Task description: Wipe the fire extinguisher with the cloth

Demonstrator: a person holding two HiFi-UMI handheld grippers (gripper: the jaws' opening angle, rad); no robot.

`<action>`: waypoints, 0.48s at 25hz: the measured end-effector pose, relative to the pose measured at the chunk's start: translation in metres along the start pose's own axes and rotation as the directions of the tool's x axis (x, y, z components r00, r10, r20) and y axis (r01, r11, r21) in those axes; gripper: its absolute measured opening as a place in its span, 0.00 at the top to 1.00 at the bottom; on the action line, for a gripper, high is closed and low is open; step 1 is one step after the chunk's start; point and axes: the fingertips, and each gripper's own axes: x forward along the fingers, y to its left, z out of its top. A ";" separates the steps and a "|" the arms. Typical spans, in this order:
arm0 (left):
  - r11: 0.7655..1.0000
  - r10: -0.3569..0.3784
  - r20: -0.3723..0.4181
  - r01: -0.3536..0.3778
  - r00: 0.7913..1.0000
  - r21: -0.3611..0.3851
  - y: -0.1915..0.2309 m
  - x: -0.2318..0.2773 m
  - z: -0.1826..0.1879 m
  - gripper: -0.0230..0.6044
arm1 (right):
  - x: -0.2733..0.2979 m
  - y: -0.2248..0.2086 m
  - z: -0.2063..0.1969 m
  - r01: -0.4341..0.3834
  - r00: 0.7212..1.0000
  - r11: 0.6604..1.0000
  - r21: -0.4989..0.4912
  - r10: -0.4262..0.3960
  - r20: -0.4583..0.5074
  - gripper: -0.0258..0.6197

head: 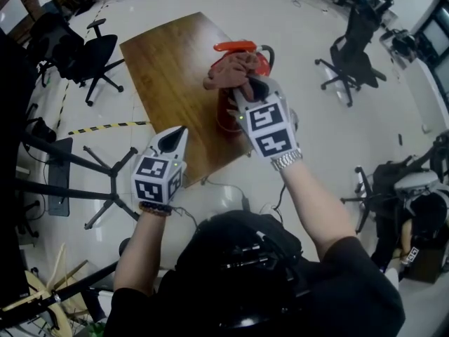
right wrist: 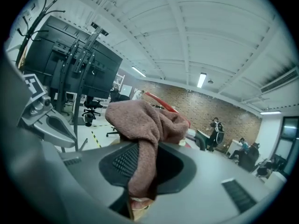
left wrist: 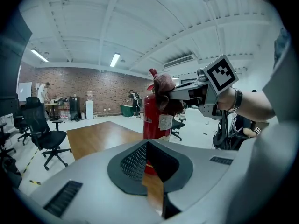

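Though unclear from head view, right hand-held gripper [right wrist: 142, 149] clamped on cloth [right wrist: 145, 118] atop fire extinguisher [left wrist: 151, 119]; left hand-held gripper [left wrist: 148, 148] closed.

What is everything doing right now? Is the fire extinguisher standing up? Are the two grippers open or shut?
fire extinguisher: standing upright on the table.
cloth: bunched up, lying against the fire extinguisher's top.
right gripper: shut on the cloth.
left gripper: shut, holding nothing, apart from the fire extinguisher.

Brown cloth [right wrist: 145, 125] in the grip of the right tool [right wrist: 142, 155], fire extinguisher [right wrist: 158, 100] just behind
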 end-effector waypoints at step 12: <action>1.000 -0.011 -0.039 0.011 0.999 0.001 0.004 0.005 -0.010 0.96 | 0.016 0.035 -0.063 -0.053 0.994 0.999 0.008 0.053 -0.097 0.79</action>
